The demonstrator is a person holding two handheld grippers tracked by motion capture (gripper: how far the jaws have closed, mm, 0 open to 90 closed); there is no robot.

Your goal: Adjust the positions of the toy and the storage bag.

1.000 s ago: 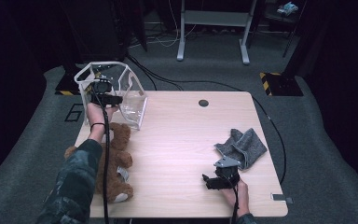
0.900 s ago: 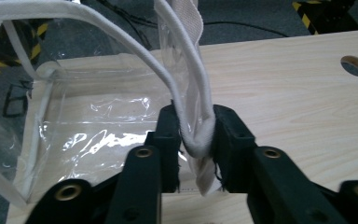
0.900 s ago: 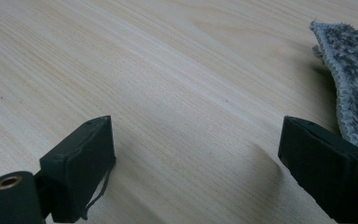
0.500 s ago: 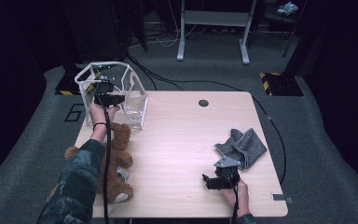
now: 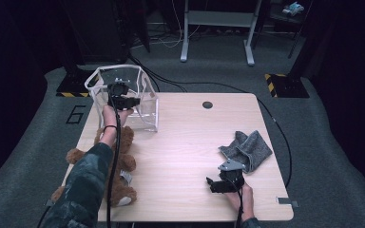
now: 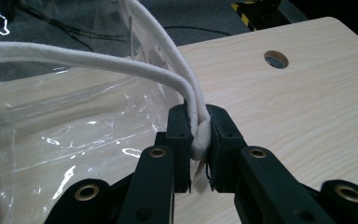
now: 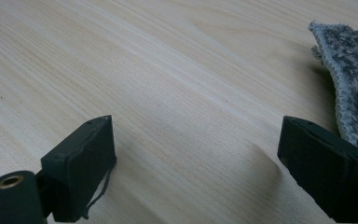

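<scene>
L tool (image 6: 198, 140) clamped on white rim tape of clear bag (image 5: 140, 102) at desk (image 5: 195, 137) far-left corner; R tool (image 7: 196, 163) wide open, empty. Risk: tape slips out or bag topples if pulled sideways.

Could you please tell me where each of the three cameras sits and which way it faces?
High view: above the person's side, looking forward and down on the table; both forearms enter from below.
Left gripper view: rides the left hand-held gripper, looking along jaws clamped on the clear bag's white rim.
Right gripper view: rides the right hand-held gripper, low over the wood, jaws apart.
Shared: the grey cloth shows in the high and right gripper views.
</scene>
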